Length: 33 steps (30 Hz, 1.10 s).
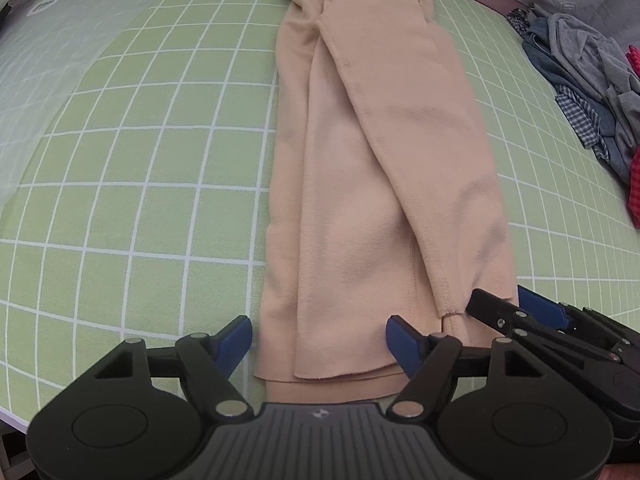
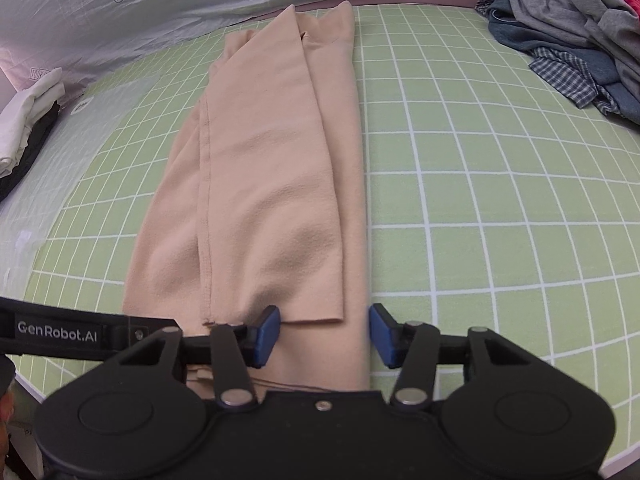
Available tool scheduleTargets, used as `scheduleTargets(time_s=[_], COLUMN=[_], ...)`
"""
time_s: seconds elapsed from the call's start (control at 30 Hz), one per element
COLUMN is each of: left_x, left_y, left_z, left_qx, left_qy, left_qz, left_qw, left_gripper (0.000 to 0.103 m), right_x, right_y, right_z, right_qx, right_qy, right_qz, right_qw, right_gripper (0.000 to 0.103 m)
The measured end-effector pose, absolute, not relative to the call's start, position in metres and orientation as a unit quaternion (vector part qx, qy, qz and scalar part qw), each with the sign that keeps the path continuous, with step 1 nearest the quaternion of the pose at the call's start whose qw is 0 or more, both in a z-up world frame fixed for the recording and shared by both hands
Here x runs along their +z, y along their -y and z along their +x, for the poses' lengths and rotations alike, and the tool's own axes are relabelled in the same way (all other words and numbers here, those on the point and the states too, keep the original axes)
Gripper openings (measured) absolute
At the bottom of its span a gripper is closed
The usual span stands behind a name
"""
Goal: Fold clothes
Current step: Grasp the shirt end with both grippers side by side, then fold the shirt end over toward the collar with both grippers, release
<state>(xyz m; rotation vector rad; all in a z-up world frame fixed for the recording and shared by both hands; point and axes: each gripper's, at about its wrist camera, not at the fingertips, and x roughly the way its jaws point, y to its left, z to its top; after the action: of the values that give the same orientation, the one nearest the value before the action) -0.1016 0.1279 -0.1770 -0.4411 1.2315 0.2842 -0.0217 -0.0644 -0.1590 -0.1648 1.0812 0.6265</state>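
A beige garment lies folded lengthwise into a long strip on the green grid mat, its near hem at my fingers. My left gripper stands open over the hem's left part: one blue pad is on the mat just left of the cloth and the other is over the cloth. My right gripper is open across the hem's right part of the garment, the cloth lying flat between its pads. In the left wrist view, the right gripper shows at the hem's right corner.
A heap of grey, blue denim, checked and red clothes sits at the mat's far right corner. A stack of folded white and black items lies at the left. Pale grey bedding borders the mat at the back.
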Motion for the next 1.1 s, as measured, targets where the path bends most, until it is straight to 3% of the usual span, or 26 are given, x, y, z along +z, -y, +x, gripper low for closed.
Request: scheduleTargets(time_s=[0.07,0.13,0.2,0.7,1.1], left_x=[-0.175,-0.174,-0.17,-0.068,-0.036], left_y=[-0.129,-0.133,-0.14,-0.16,-0.222], left_z=[-0.098,-0.097,-0.097,-0.08,-0.024], left_qx=[0.129,0.116,0.104,0.073,0.08], left_qy=[-0.57,-0.565,-0.556,-0.401,-0.338], left_qz=[-0.195,-0.209,-0.23,-0.267,-0.298], left_qw=[0.787,0.79,0.792,0.873,0.889], left_gripper=[0.059,0.027,0.015,0.012,0.012], right_x=[-0.159,-0.158,-0.157,-0.069,-0.029], right_y=[0.066,0.067,0.069,0.049,0.011], right_z=[-0.02,-0.018,-0.017,0.018,0.087], right_qx=[0.292,0.294,0.296,0.333,0.345], right_qy=[-0.509,-0.514,-0.517,-0.419,-0.356], right_qz=[-0.071,-0.06,-0.051,0.026,0.062], right_qw=[0.806,0.804,0.802,0.844,0.866], right_gripper=[0.034,0.015,0.012,0.007,0.005])
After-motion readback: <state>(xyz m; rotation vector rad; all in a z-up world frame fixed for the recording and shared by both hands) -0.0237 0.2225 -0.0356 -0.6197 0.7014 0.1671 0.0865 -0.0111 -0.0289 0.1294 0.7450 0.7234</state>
